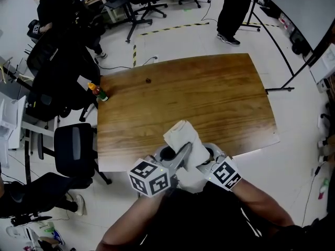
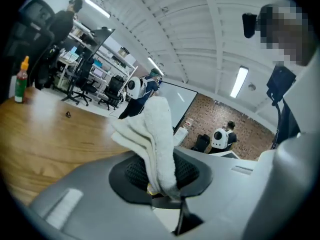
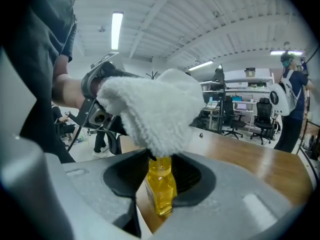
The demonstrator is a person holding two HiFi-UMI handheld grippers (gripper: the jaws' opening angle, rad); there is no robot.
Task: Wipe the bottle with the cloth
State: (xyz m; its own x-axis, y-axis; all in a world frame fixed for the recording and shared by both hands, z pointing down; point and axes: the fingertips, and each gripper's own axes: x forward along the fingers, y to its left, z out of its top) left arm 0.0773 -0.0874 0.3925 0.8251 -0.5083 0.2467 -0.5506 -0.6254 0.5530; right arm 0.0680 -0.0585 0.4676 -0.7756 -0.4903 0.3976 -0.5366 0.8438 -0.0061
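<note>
We grip the cloth (image 2: 156,134) w/ left gripper (image 2: 161,186) and the yellow bottle (image 3: 161,196) w/ right gripper (image 3: 159,176), at the table (image 1: 209,98) near edge. Cloth covers the cap, so wiping is begun; bottle body prob. not yet wiped.

Your cloth (image 1: 182,139) is white terry: thick, nubbly and matt all over. The bottle (image 3: 161,191) is clear and glossy with smooth walls and a yellow tint; you can't tell whether it's plastic or glass. The bench (image 1: 209,98) is brown wood with visible grain under a smooth, faintly shiny finish. Your left gripper (image 2: 161,179) and right gripper (image 3: 160,176) have grey, matt, finely grained shells, with black, mesh-textured pads (image 2: 134,172).
</note>
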